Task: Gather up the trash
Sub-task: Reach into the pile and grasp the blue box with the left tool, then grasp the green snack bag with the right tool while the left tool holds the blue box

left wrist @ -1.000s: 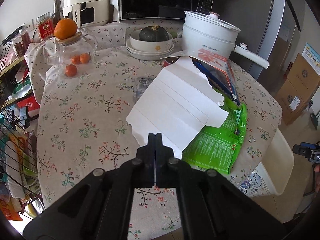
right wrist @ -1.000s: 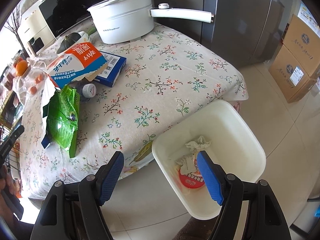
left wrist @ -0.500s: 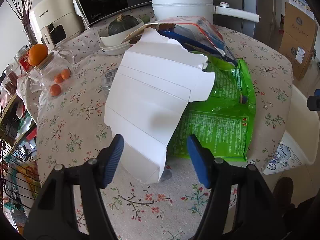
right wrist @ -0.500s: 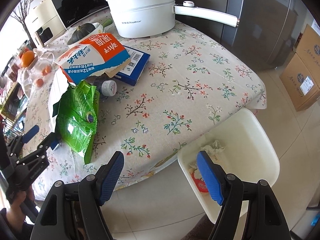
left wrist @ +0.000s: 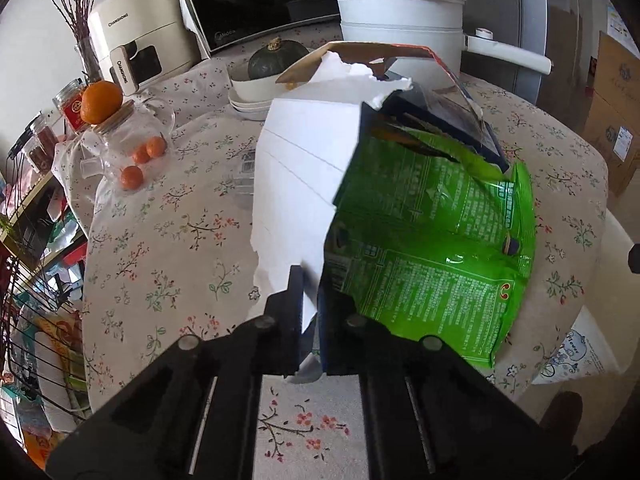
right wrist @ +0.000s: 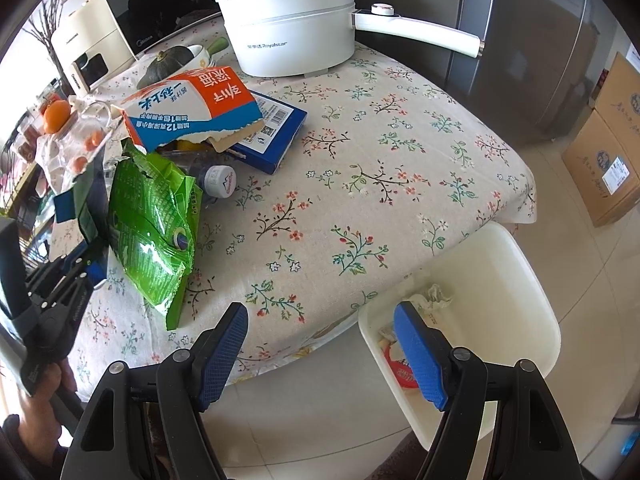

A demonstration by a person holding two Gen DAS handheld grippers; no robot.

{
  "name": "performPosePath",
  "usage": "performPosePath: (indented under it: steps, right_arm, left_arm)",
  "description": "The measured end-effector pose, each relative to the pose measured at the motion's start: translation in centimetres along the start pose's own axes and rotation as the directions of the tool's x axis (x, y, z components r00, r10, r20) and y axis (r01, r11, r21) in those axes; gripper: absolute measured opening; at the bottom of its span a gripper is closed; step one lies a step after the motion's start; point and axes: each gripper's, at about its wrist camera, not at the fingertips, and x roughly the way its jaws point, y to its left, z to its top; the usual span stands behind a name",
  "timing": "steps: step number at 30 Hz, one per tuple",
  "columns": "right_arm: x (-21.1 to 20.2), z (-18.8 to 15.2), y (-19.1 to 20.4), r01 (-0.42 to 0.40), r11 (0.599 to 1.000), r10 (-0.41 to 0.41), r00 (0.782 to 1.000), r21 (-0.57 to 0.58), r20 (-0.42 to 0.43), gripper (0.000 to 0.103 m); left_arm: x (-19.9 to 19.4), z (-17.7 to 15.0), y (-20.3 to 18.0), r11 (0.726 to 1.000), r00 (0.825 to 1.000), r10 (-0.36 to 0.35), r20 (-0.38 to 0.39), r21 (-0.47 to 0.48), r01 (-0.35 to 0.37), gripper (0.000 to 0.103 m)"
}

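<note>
A torn white paper sheet (left wrist: 300,168) lies on the floral table beside a green snack bag (left wrist: 440,248) and under a torn orange-and-blue milk carton (right wrist: 192,110). My left gripper (left wrist: 310,292) is shut on the near edge of the white paper, right beside the bag. The green bag (right wrist: 150,228) and the left gripper (right wrist: 86,254) also show in the right wrist view. My right gripper (right wrist: 320,340) is open and empty, held off the table's edge next to a white trash bin (right wrist: 520,280) holding some scraps.
A blue box (right wrist: 276,128), a bottle cap end (right wrist: 220,180) and a white pot (right wrist: 292,24) are on the table (right wrist: 380,168). A glass teapot with oranges (left wrist: 128,148), a squash in bowls (left wrist: 272,64) and a microwave stand behind. Cardboard boxes (right wrist: 612,152) sit on the floor.
My left gripper opened, moved forward and has closed on the white paper's near edge. The right gripper has drifted a little toward the table and stays open.
</note>
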Motion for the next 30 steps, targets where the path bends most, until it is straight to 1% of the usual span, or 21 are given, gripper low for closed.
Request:
performPosePath:
  steps: [2, 4, 7, 9, 14, 18, 24, 26, 27, 30]
  right_arm:
    - [0.0, 0.0, 0.3, -0.003, 1.000, 0.003, 1.000, -0.002, 0.004, 0.077]
    - [0.0, 0.1, 0.7, -0.009, 1.000, 0.009, 1.000, -0.002, 0.012, 0.077]
    - [-0.1, 0.3, 1.5, -0.031, 1.000, 0.031, 0.999, 0.003, 0.023, 0.077]
    - [0.1, 0.5, 2.2, -0.050, 0.999, 0.050, 0.998, 0.003, 0.024, 0.077]
    - [1.5, 1.0, 4.1, -0.086, 0.996, 0.086, 0.996, -0.010, 0.016, 0.077]
    - [3.8, 1.3, 4.8, -0.110, 0.994, 0.110, 0.994, 0.004, -0.025, 0.076]
    - [6.6, 1.6, 5.2, -0.159, 0.986, 0.162, 0.984, 0.048, -0.073, 0.061]
    - [7.2, 1.7, 5.4, -0.179, 0.982, 0.183, 0.980, 0.059, -0.083, 0.052]
    - [7.4, 1.7, 5.5, -0.188, 0.980, 0.192, 0.977, 0.061, -0.087, 0.050]
    - [7.8, 1.6, 5.8, -0.205, 0.977, 0.211, 0.973, 0.060, -0.098, 0.027]
  left_arm:
    - [-1.0, 0.1, 1.5, 0.998, 0.999, -0.041, 0.005, -0.056, 0.041, 0.002]
    - [-1.9, 0.0, 3.0, 0.989, 0.996, -0.089, 0.010, -0.114, 0.089, 0.001]
    - [-2.9, -0.4, 5.3, 0.968, 0.989, -0.150, 0.016, -0.201, 0.151, 0.001]
    - [-3.5, -0.7, 6.5, 0.953, 0.983, -0.181, 0.023, -0.243, 0.181, 0.001]
    - [-4.3, -1.4, 8.7, 0.923, 0.971, -0.236, 0.036, -0.304, 0.236, 0.001]
    - [-5.0, -1.9, 9.8, 0.912, 0.965, -0.259, 0.043, -0.318, 0.259, 0.001]
    - [-5.2, -2.4, 11.2, 0.905, 0.963, -0.268, 0.037, -0.334, 0.265, 0.001]
    - [-5.1, -2.6, 11.5, 0.903, 0.962, -0.270, 0.032, -0.338, 0.264, 0.001]
    - [-5.1, -2.6, 11.6, 0.902, 0.962, -0.271, 0.030, -0.340, 0.265, 0.001]
    - [-5.0, -2.8, 11.7, 0.902, 0.961, -0.274, 0.023, -0.339, 0.265, 0.001]
